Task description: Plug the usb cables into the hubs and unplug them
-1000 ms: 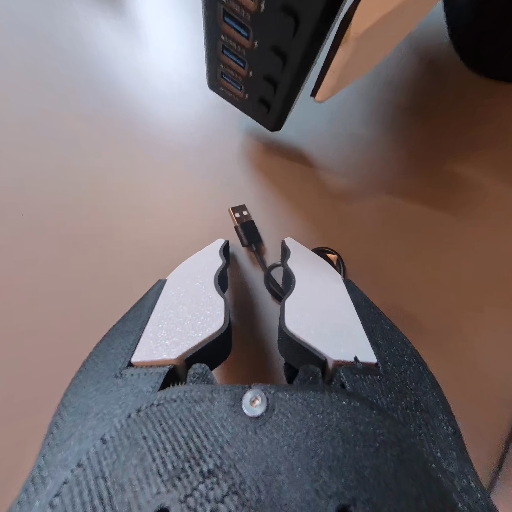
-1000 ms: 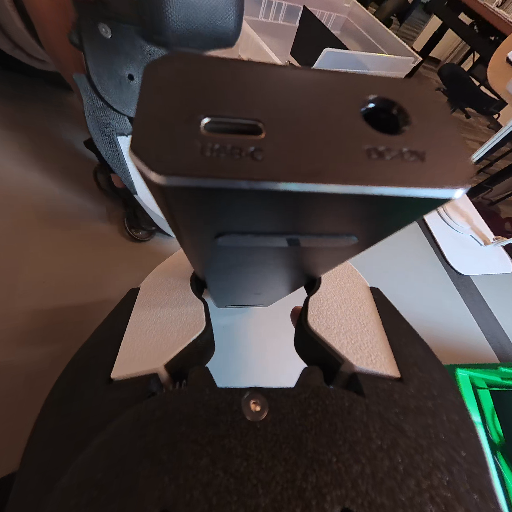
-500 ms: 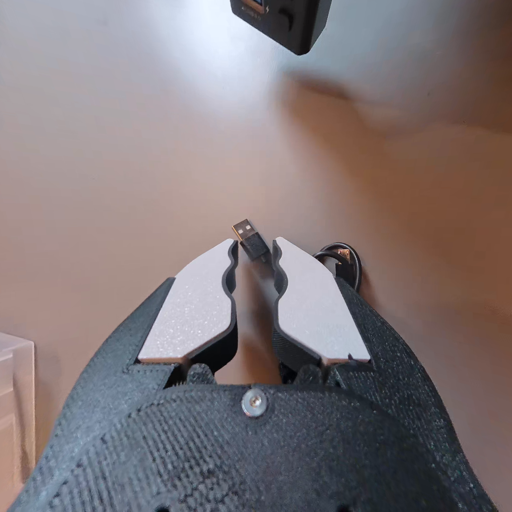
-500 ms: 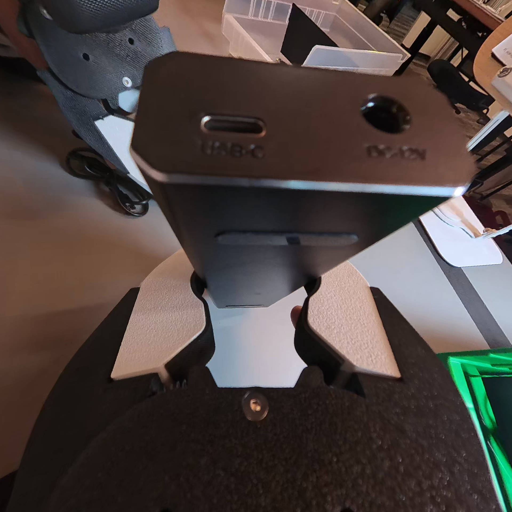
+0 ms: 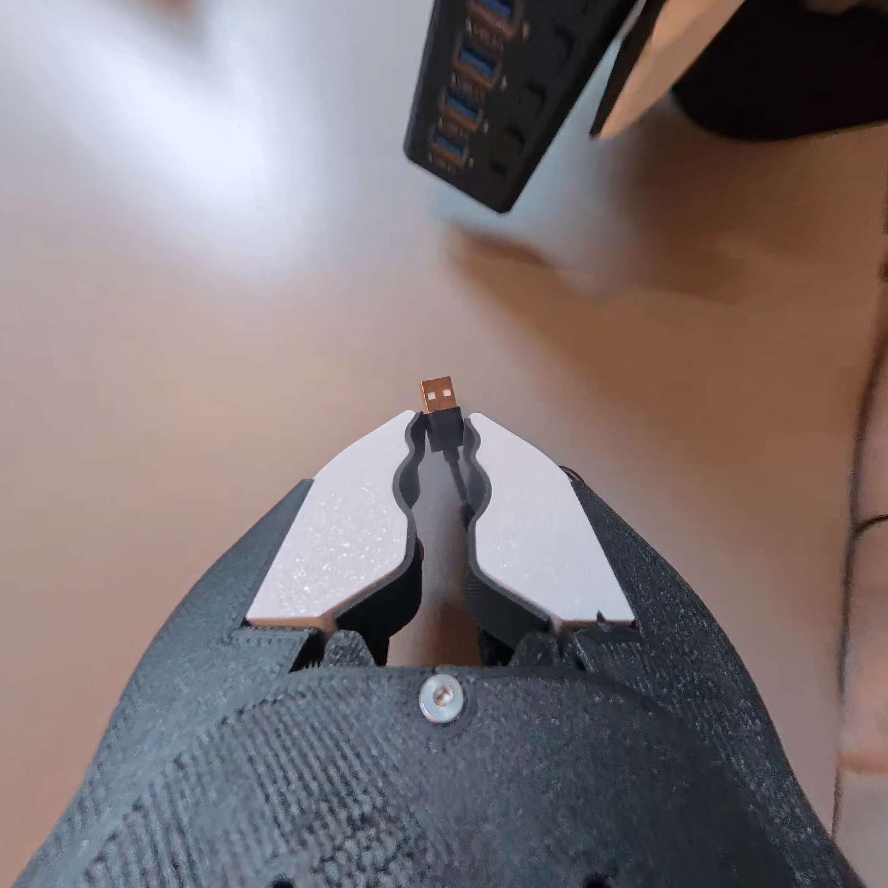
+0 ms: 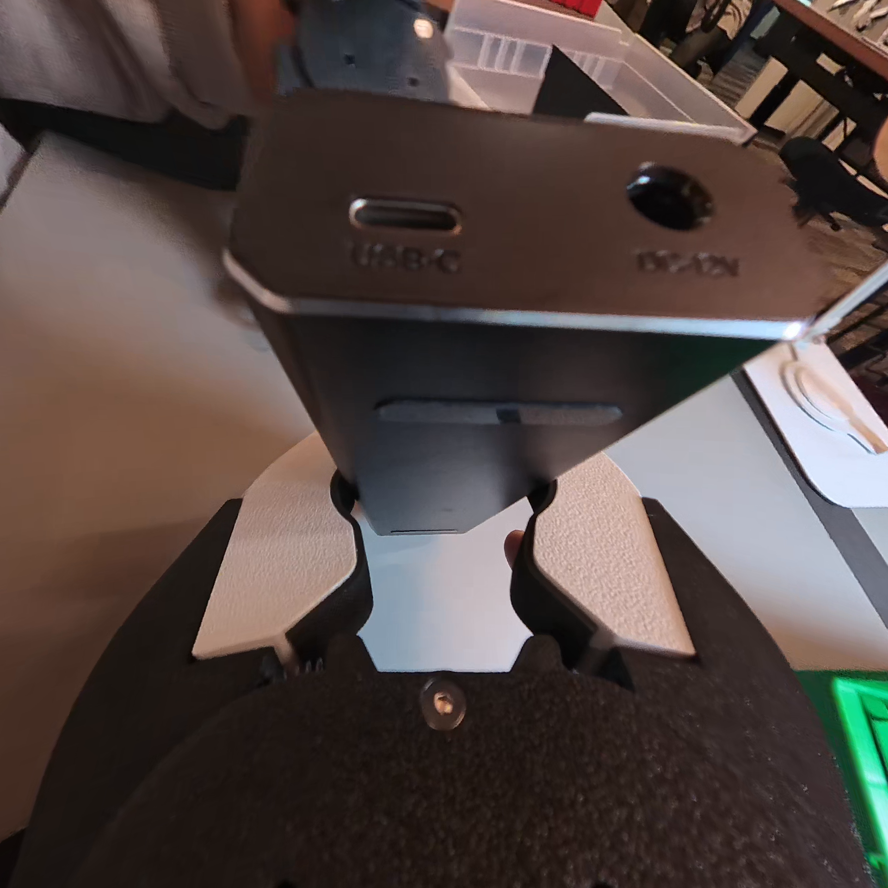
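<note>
Clearly caught mid-approach, with the plugging-in step under way but no plug yet seated. Left gripper [image 5: 443, 417] pinched tight on the black housing of the usb cable plug [image 5: 441, 414], metal tongue poking forward past the fingertips, thin cord trailing back between the jaws. Held clear above the tan tabletop [image 5: 192, 298], judging by the lifted look of the plug. Right gripper [image 6: 444, 485] clamped on the narrow end of the hub [image 6: 480, 298], a dark metal block, its end face with an oval port and a round socket turned toward the right wrist camera. Seen in the left wrist view as hub [image 5: 499, 96] up at the top, tilted, a column of blue-lined ports facing down toward the plug, small switches beside them, well apart from the plug tip. Somewhat blurred there, so exact port count not told. Clear plastic bins [image 6: 552, 62] noted behind the hub in the right wrist view, and a green-lit object [image 6: 860, 749] at the lower right edge.

Next move judged to call for closing the gap: plug tongue lined up square with one blue port, flat faces parallel, correct side up, then pushed straight in while the hub was braced against the shove. Likely trouble: a tilted plug catching on the port rim, or slipping in the pinch.
</note>
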The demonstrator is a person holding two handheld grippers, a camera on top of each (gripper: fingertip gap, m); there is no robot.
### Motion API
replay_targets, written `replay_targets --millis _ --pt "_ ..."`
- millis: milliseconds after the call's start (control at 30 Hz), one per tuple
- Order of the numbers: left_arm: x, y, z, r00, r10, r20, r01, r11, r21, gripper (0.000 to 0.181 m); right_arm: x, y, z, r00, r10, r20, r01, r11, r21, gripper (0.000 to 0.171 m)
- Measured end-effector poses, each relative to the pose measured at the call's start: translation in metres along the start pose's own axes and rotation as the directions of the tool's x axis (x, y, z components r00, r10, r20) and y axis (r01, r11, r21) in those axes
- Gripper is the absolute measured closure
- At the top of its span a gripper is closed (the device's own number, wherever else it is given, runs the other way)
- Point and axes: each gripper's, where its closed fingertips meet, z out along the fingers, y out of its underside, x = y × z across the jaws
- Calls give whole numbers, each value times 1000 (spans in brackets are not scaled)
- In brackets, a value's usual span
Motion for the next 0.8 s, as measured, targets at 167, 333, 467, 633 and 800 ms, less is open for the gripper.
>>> replay_targets --millis 167,333,467,633,800 --pt "8 -43 -13 984 18 -179 3 993 118 166 -21 -7 8 995 -18 98 14 999 42 100" --pt "33 -76 -17 952 124 -281 -90 987 131 166 -35 -6 18 986 -14 167 10 1000 23 100" --pt "39 -79 -11 931 170 -322 -151 985 85 166 -42 -4 25 980 -12 201 13 1000 -6 100" --pt "43 -77 -15 917 202 -343 -208 978 20 167 -41 -4 30 978 3 207 5 999 -38 100" --pt "43 -78 -24 905 182 -384 -218 974 -54 167 -39 -10 32 985 -42 169 58 995 -86 100"
